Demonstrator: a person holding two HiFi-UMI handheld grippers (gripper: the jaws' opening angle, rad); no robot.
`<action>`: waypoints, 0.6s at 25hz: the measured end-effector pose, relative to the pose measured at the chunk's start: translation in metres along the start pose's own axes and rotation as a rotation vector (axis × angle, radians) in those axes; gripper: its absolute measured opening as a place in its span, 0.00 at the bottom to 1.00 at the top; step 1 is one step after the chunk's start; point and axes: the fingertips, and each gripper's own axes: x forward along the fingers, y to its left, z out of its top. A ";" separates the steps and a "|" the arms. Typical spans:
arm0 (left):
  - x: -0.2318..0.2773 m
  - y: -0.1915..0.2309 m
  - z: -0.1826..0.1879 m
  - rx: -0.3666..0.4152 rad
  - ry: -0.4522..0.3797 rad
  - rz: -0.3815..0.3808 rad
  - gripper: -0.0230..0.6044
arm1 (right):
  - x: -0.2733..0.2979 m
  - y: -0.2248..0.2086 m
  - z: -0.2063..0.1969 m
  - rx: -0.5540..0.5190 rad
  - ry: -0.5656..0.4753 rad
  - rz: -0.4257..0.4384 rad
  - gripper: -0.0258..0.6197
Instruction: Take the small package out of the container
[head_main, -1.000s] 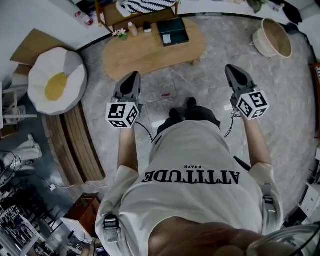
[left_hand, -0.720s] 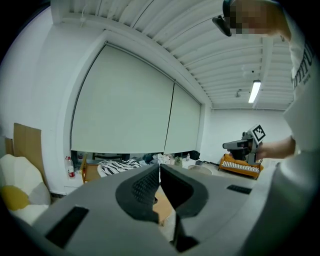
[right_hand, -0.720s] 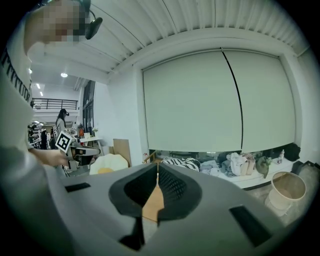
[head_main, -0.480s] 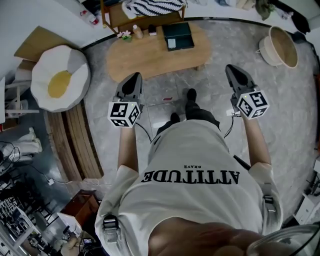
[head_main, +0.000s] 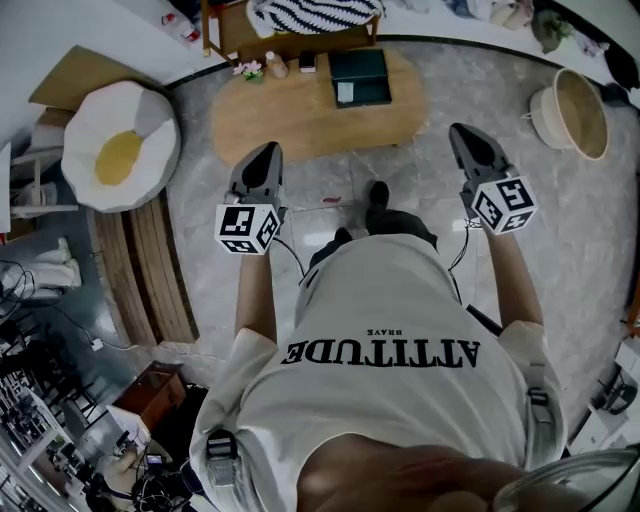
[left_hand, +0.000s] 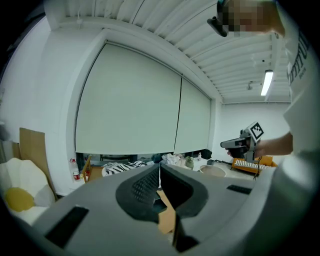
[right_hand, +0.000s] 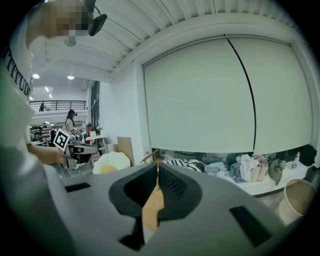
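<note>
Cushion: a fried-egg cushion (head_main: 120, 150) lies on the floor (head_main: 420, 185) at your far left, well apart from the table.
Left gripper: your left gripper (head_main: 266, 150) is held in front of the table's near left edge. Its own view shows the jaws pressed together with nothing between them.
Table: the low wooden table (head_main: 300, 125) stands straight ahead of you, its long side facing you.
Flowers: a small bunch of flowers (head_main: 248, 70) sits at the table's far left corner, with a bottle (head_main: 272, 64) just beside it on the right.
Container: the dark container (head_main: 365, 68) rests on the right half of the table, against the far edge.
Package: a pale little rectangle (head_main: 345, 93) lies at the container's near left corner. It is probably the package, though it is too small in your head view to be sure. Neither gripper is near it.
Right gripper: your right gripper (head_main: 462, 132) is held just off the table's right end. Its jaws are closed on each other and carry nothing.
Basket: a round pale basket (head_main: 590, 135) stands on the floor at your far right, well apart from the table.
</note>
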 end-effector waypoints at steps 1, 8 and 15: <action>0.009 -0.001 0.001 0.004 0.002 0.006 0.07 | 0.006 -0.011 0.000 0.004 0.002 0.006 0.08; 0.065 -0.012 -0.001 0.002 0.045 0.040 0.07 | 0.039 -0.066 0.000 0.004 0.027 0.058 0.08; 0.119 -0.035 -0.012 0.029 0.106 0.034 0.07 | 0.065 -0.113 -0.020 0.045 0.068 0.108 0.08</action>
